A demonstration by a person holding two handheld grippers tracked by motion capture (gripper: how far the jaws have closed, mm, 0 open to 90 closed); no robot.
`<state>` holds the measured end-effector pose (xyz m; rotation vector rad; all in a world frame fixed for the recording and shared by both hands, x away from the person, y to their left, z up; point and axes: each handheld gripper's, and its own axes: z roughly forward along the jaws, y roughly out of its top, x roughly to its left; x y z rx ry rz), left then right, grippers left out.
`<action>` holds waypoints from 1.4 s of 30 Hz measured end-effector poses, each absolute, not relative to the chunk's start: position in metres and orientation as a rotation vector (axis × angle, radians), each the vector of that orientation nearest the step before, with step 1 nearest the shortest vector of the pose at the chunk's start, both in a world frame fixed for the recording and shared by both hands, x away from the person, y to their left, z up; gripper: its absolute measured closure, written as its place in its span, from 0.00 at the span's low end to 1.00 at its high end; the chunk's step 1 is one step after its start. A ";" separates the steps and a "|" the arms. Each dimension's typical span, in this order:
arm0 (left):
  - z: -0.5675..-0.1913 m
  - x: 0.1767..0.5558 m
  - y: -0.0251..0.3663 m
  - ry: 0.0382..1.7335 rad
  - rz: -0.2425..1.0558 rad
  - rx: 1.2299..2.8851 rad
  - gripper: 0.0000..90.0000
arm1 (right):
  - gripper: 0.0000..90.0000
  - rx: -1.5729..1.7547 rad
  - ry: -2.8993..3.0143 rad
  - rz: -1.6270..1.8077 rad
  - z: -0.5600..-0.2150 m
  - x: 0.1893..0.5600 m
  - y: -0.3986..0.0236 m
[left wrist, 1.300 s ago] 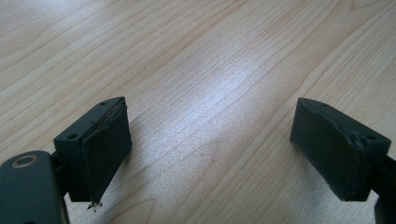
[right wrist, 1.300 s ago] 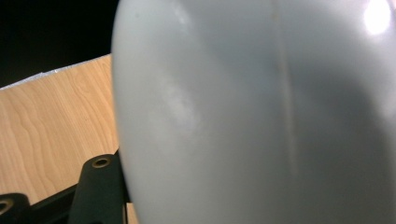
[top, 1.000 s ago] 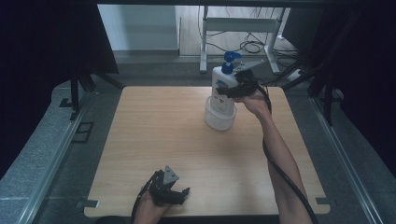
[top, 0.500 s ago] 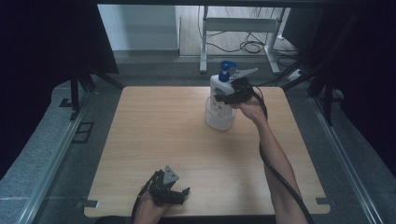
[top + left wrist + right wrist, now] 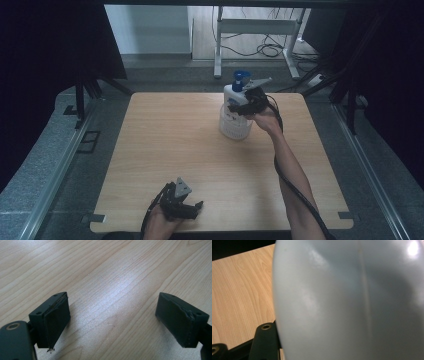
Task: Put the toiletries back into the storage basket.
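At the far side of the wooden table, right of its middle, stands a white pump bottle with a blue pump head, its base down in a white ribbed container that rests on the tabletop; the right gripper is clamped on the bottle's upper body from the right, the person's right hand behind it and the forearm reaching in from the lower right, a black cable trailing along the arm; in the right gripper view the pale, glossy side of the bottle presses right up to the camera, with one black jaw's base showing at the lower left and a strip of table to the left; the bottle appears upright in the high view; the left gripper lies low at the near edge of the table, left of centre, well apart from the bottle, held in the person's left hand, a grey three-cornered plate on top of it; in the left gripper view its two black jaws stand wide apart over bare wood grain, with nothing between them.
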<state>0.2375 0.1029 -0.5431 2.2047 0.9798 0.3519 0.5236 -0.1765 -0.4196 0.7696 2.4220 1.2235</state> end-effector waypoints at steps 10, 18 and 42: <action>-0.543 0.237 0.103 0.981 0.351 2.202 0.13 | 0.42 0.782 2.431 1.234 -0.432 0.525 -0.176; -0.543 0.237 0.103 0.980 0.351 2.203 0.13 | 0.41 0.794 2.426 1.284 -0.435 0.526 -0.187; -0.543 0.237 0.103 0.980 0.352 2.205 0.13 | 0.12 0.795 2.363 1.344 -0.418 0.517 -0.191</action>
